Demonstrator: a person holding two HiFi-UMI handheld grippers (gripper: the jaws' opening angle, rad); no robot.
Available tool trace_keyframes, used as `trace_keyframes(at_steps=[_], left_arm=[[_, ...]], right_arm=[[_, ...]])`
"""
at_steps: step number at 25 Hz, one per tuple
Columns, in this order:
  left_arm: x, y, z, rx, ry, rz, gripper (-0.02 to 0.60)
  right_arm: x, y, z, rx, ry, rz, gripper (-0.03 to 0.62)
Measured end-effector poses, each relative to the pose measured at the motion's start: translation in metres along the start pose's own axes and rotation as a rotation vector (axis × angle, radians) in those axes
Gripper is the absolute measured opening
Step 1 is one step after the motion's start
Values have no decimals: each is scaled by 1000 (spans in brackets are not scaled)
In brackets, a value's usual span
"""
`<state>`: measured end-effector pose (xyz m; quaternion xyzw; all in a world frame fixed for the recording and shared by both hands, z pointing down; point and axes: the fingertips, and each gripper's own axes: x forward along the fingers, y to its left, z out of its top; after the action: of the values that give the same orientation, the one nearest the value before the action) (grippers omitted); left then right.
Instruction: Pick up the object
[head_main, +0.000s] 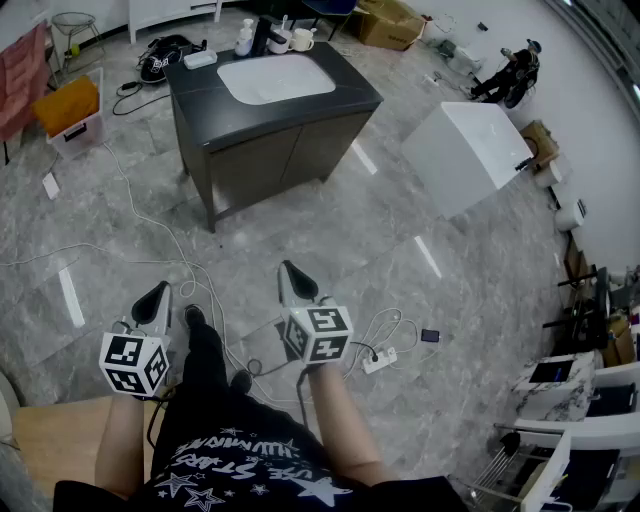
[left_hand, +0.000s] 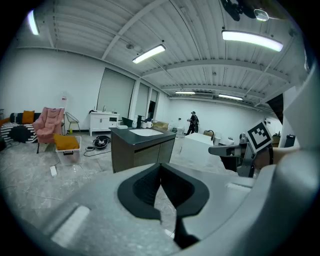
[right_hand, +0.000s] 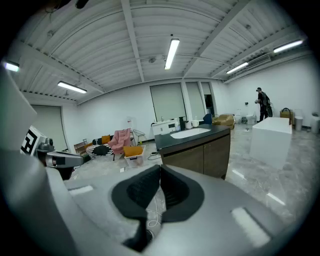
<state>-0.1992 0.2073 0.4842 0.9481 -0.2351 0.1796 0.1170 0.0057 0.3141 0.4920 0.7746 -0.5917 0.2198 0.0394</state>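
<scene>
A dark vanity cabinet (head_main: 262, 120) with a white sink basin (head_main: 275, 77) stands some way ahead of me on the marble floor. On its far edge are a white pump bottle (head_main: 244, 38), a white cup (head_main: 300, 40) and a white dish (head_main: 200, 59). My left gripper (head_main: 155, 298) and right gripper (head_main: 291, 275) are held low in front of the person's body, well short of the cabinet. Both are shut with nothing between the jaws. In the left gripper view the cabinet (left_hand: 140, 150) lies ahead past the gripper (left_hand: 160, 169). It also shows (right_hand: 192, 150) past the gripper (right_hand: 160, 170) in the right gripper view.
A white rectangular tub (head_main: 468, 155) stands right of the cabinet. A bin with an orange lid (head_main: 72, 115) is at the left. Cables and a power strip (head_main: 381, 361) lie on the floor near my feet. A wooden tabletop corner (head_main: 50, 435) is at bottom left.
</scene>
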Motion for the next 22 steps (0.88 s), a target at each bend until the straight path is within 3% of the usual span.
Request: trace_keyframes(at_steps=[10, 22], left_arm=[[-6, -7, -13, -7, 20, 7, 9], [20, 7, 4, -13, 16, 3, 9]], right_arm=[[-8, -12, -15, 31, 21, -12, 6], [19, -23, 22, 61, -49, -17, 6]])
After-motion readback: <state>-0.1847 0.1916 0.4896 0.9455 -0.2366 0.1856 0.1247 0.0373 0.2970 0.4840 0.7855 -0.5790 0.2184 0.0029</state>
